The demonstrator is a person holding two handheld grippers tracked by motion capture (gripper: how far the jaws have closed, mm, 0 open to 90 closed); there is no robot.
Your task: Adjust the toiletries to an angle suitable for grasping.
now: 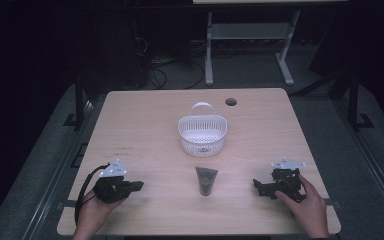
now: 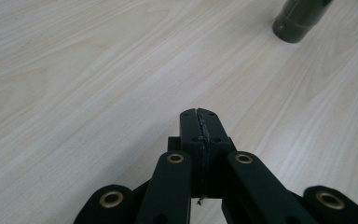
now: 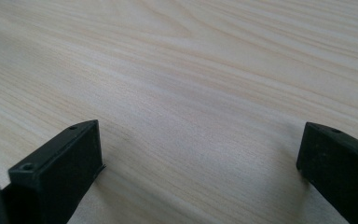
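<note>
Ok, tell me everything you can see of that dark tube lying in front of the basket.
The dark tube lies flat on the wooden table, between the two grippers and nearer the person than the white basket, clear of it. It looks like soft, dark grey-green plastic: wide and flat at the far end, narrowing toward a round cap at the near end. Nothing touches it but the tabletop. The left gripper view catches its cap end.

A pale wooden surface [image 1: 145,120] is seen in a dim room; a white-legged table [image 1: 247,35] is placed at twelve o'clock.
</note>
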